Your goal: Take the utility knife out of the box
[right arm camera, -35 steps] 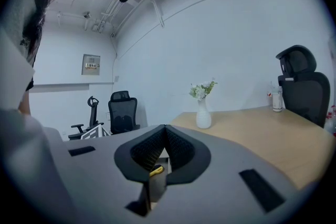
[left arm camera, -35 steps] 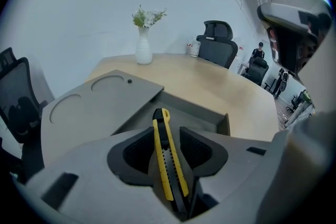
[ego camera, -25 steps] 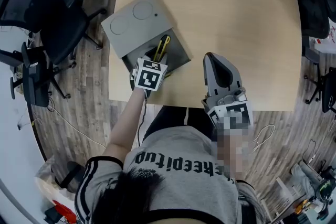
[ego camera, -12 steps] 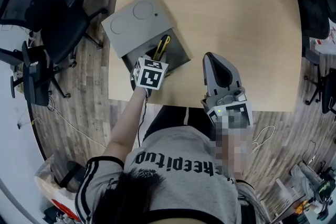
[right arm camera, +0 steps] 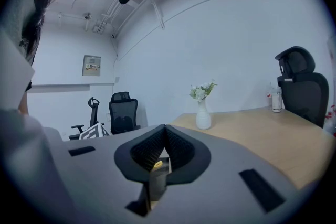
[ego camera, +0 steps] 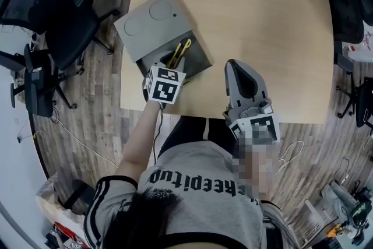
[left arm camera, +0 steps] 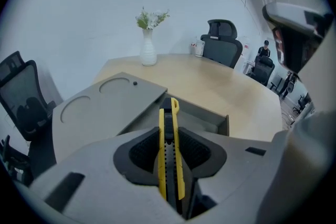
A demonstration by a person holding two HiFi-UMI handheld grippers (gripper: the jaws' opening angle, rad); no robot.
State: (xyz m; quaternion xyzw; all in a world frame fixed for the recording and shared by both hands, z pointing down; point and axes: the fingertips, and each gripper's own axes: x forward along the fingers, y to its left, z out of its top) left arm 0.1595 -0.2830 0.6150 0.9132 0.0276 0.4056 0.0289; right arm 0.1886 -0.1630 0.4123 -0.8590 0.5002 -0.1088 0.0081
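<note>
The left tool (left arm camera: 168, 131) is pointed down into the open grey box (ego camera: 197, 61). Its jaws are closing round the utility knife (left arm camera: 169, 150), which stands lengthways between the black ribbed pads (left arm camera: 142, 152). The pads are just beside its yellow edges, and I can't see them squeezing it. The knife's far end reaches over the box beyond the tips. I can read no brand on its yellow and black body.

The box's lid (ego camera: 154, 23), pressed with two round hollows, lies beyond the tool and to its left. The right tool (right arm camera: 165, 127) is apart to the right over the near edge of the tabletop (ego camera: 268, 20), jaws pressed together with nothing between them.

The cube (ego camera: 164, 83) on the left tool carries black and white square markers. The person's grey shirt (ego camera: 198, 189) has dark lettering across it, seemingly "keepitup", though the first letters are unclear.

The tabletop is pale wood. A white vase (left arm camera: 148, 53) of flowers stands far beyond the left tool. Around are black office chairs (ego camera: 58, 26), a wood-plank floor (ego camera: 99, 108) and white walls.
</note>
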